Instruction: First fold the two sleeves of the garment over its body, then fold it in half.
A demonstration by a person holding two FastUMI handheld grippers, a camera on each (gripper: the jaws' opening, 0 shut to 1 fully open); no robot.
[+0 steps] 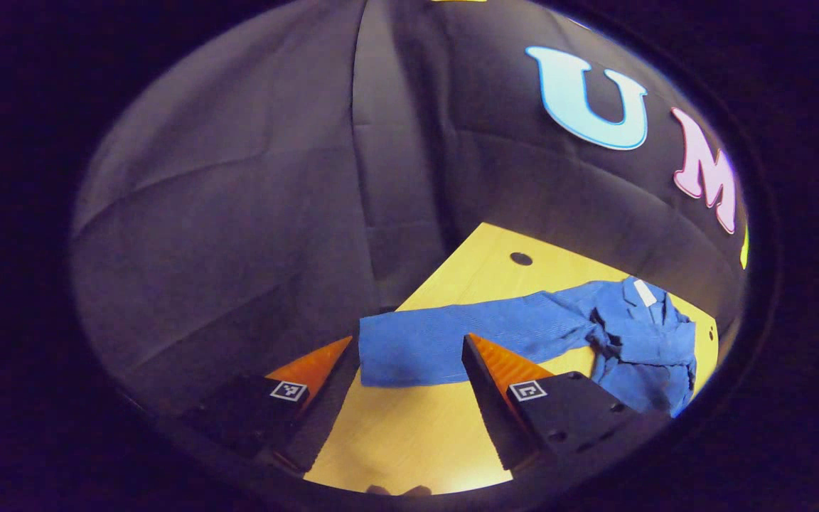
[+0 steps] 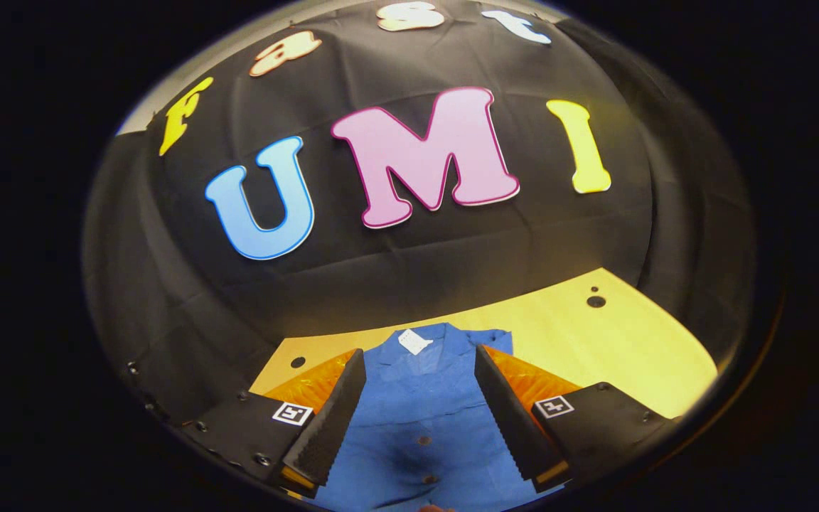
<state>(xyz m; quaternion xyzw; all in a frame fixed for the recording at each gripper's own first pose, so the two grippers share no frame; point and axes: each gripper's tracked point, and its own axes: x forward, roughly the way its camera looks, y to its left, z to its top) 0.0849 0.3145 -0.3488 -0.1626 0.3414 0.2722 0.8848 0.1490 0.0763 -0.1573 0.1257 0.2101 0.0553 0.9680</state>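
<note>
A blue button-up garment (image 1: 637,341) lies on the wooden table (image 1: 409,434), its body bunched at the right. One long sleeve (image 1: 452,341) stretches flat to the left, its cuff near the table's edge. My left gripper (image 1: 409,348) hovers open just short of that cuff, with nothing between its fingers. In the right gripper view the garment's body (image 2: 420,412) lies straight ahead, collar and white tag (image 2: 414,341) at the far end, buttons down the middle. My right gripper (image 2: 420,359) is open above the body, one finger to each side.
The table (image 2: 594,348) has small round holes (image 1: 521,258) near its far edge. Black cloth walls close in behind and to the left. Bare wood lies to the right of the garment in the right gripper view.
</note>
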